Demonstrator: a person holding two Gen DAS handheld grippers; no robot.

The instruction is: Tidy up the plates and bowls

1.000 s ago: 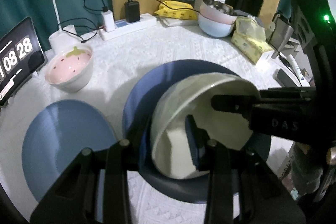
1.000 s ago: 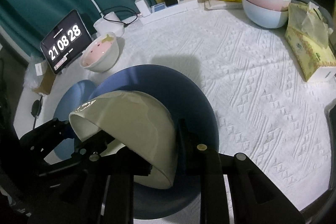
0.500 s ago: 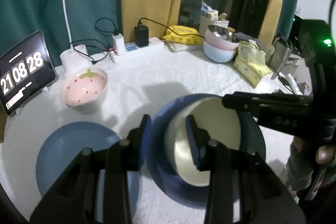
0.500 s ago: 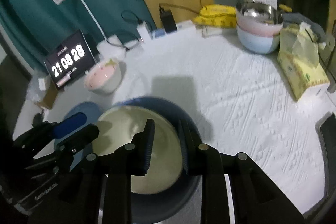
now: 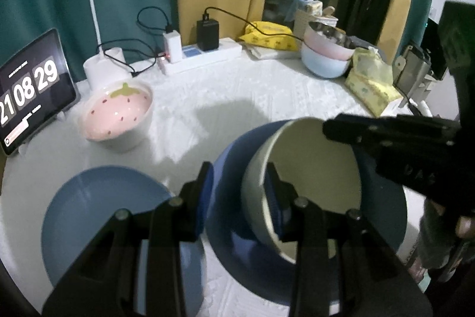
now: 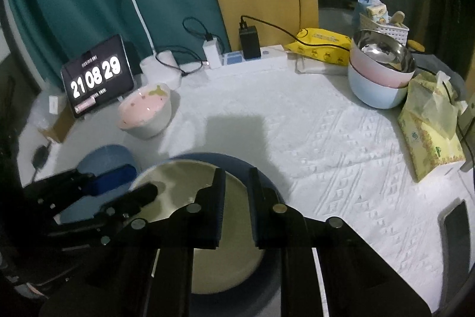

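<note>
A cream bowl (image 5: 314,183) sits upright in a dark blue bowl (image 5: 231,216) near the table's front; both show in the right wrist view, the cream bowl (image 6: 178,183) and the blue bowl (image 6: 267,186). My left gripper (image 5: 237,189) is open, one finger inside the cream bowl, the other outside the blue bowl's rim. My right gripper (image 6: 236,198) straddles the bowls' rims with its jaws slightly apart. A light blue plate (image 5: 98,216) lies to the left. A strawberry bowl (image 5: 118,115) stands behind it.
Stacked pink and pale blue bowls with a steel bowl (image 6: 380,73) stand at the back right beside a tissue pack (image 6: 430,127). A clock tablet (image 6: 98,76), a lamp base (image 5: 104,70) and a power strip (image 5: 204,58) with cables line the back.
The cream bowl has gone from tilted on its side to upright inside the blue bowl. Both grippers have loosened and drawn back a little; the views rose.
</note>
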